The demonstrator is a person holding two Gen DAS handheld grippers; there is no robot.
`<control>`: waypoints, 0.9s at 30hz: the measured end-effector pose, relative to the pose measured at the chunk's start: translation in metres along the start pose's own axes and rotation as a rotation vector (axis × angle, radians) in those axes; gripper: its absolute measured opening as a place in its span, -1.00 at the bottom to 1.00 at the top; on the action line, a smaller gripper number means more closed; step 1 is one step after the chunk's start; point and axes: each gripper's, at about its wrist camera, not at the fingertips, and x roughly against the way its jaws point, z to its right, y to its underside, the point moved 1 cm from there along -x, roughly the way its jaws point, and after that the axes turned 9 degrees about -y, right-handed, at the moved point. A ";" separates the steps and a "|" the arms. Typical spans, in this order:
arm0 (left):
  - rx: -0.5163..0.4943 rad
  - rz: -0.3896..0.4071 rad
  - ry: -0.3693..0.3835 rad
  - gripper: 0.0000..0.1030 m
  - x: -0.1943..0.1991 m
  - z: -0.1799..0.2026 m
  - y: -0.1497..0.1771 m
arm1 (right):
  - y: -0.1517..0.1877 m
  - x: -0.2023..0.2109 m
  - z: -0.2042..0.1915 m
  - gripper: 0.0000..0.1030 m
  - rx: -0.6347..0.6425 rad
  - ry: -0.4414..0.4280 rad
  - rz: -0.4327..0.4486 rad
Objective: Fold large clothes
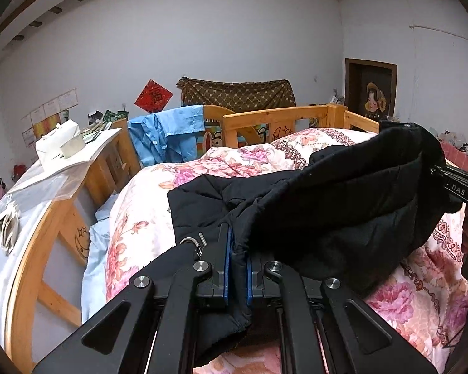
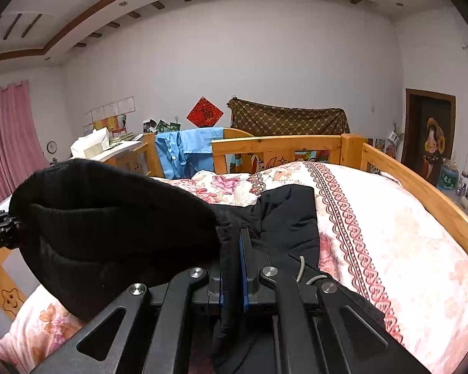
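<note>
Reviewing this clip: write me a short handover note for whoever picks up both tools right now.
Left tool: shut on the black padded jacket edge.
Right tool: shut on the same jacket's edge.
The held part is lifted and stretched between the tools; the rest lies on the floral quilt of the wooden bed.
Done: both grips taken, edge raised.
Left: lay the fold over, flatten, finish folding. The blue shirt on the bed rail is untouched.
</note>
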 end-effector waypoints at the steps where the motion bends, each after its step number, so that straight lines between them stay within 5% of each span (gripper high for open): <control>1: -0.008 -0.005 -0.003 -0.89 -0.007 0.000 -0.004 | -0.004 -0.008 0.002 -0.86 0.009 0.002 -0.007; 16: -0.006 -0.205 0.000 -0.89 -0.194 -0.017 -0.041 | -0.021 -0.167 0.044 -0.85 0.106 0.100 -0.177; 27: -0.028 -0.266 -0.047 -0.83 -0.261 -0.012 -0.030 | -0.004 -0.234 0.063 -0.80 0.189 0.162 -0.238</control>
